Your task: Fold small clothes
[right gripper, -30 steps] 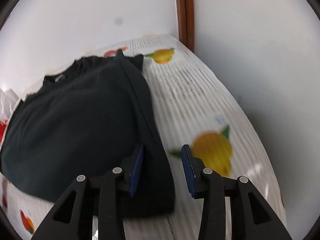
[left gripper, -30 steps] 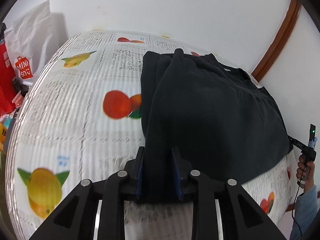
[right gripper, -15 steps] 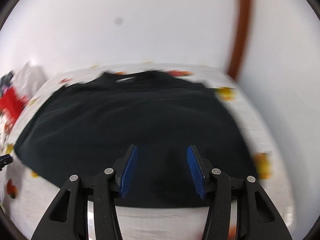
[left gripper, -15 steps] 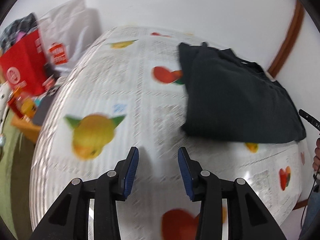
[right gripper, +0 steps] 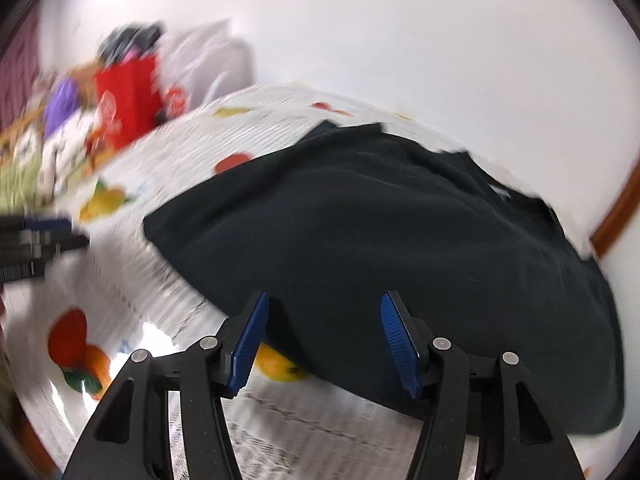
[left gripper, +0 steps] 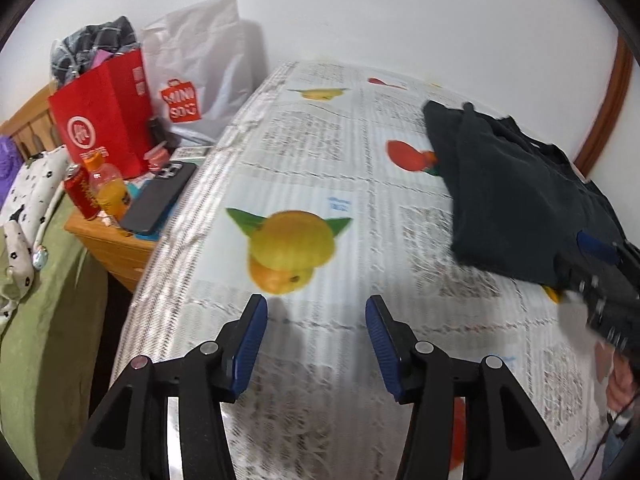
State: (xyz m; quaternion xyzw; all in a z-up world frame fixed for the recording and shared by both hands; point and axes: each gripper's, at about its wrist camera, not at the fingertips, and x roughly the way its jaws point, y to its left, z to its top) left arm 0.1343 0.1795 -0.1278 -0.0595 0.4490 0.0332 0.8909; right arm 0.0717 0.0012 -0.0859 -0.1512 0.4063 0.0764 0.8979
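A folded black garment (left gripper: 516, 196) lies on the fruit-print tablecloth (left gripper: 312, 168) at the right of the left wrist view. In the right wrist view it (right gripper: 400, 232) fills the middle, just beyond the fingers. My left gripper (left gripper: 316, 320) is open and empty over bare cloth, left of the garment. My right gripper (right gripper: 324, 324) is open and empty at the garment's near edge; it also shows blurred in the left wrist view (left gripper: 600, 276). The left gripper shows blurred in the right wrist view (right gripper: 36, 236).
Beside the table's left edge, a wooden side table (left gripper: 112, 248) holds a red bag (left gripper: 104, 120), a white bag (left gripper: 196, 76), a phone (left gripper: 156, 200) and bottles (left gripper: 108, 188). A green bed (left gripper: 36, 320) lies further left. A white wall stands behind.
The left gripper has let go of the garment, opened and swung left over bare cloth. The right gripper has swung left, now facing the garment's near edge.
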